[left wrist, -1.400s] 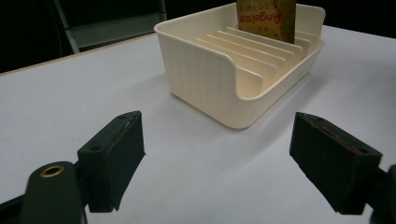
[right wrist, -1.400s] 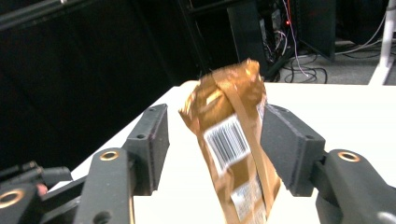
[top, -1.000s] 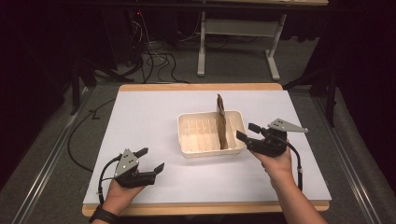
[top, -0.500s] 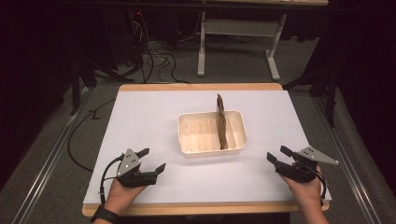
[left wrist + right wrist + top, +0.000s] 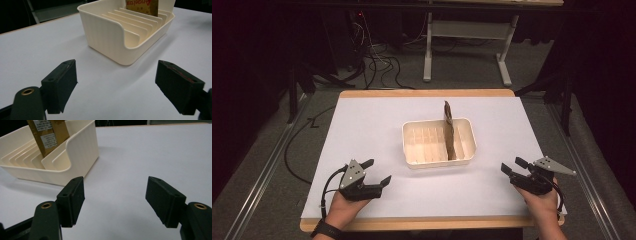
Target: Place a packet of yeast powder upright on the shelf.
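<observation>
A cream, rounded-corner plastic rack tray (image 5: pixel 412 145) sits near the middle of a smooth white sheet (image 5: pixel 362 130) that covers a light wooden table (image 5: pixel 427 93). The tray's walls are glossy and gently curved, with one short end dipping into a low scooped lip. Thin upright ribs run across its floor and divide it into narrow slots.

A flat brown cardboard-like packet (image 5: pixel 448 131) stands on edge in one of the slots toward the tray's right side, rising above the rim. In the right gripper view the brown packet (image 5: pixel 47 135) carries white printed labels, and in the left gripper view its face (image 5: pixel 142 7) shows red lettering on a tan ground.

The left gripper (image 5: pixel 376 172), matte black with a grey three-cornered plate on top, rests low near the front left of the sheet, well apart from the tray. Its blocky, flat-faced jaws stand wide apart with nothing but bare sheet between them. A black cable loops from it toward the table edge.

The right gripper (image 5: pixel 513 166) is low at the front right of the sheet, near the table's edge and apart from the tray. Its dull rubbery jaws also gape wide and grip nothing, and the tray's corner lies ahead of its left jaw.
</observation>
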Demonstrator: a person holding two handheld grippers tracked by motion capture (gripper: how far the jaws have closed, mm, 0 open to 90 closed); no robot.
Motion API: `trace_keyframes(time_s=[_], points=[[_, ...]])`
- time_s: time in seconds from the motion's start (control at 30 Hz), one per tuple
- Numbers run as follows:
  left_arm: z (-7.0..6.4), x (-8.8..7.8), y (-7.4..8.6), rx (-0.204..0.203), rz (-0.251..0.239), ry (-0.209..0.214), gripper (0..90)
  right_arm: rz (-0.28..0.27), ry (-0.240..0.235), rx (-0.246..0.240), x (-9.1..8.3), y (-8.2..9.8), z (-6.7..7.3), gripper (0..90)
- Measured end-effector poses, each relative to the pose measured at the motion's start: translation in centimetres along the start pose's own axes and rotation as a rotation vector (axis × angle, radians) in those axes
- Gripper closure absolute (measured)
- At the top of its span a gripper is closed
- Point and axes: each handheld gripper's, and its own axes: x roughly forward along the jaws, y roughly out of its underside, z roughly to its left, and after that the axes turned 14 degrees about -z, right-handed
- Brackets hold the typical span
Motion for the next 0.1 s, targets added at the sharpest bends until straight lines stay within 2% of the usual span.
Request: trace_keyframes(time_s=[0.1], points=[[-0.05, -0.13, -0.10, 0.003, -0.004, 0.001, 18.0, -0.001, 0.002, 0.000, 0.07, 0.01, 0.07, 31.4]])
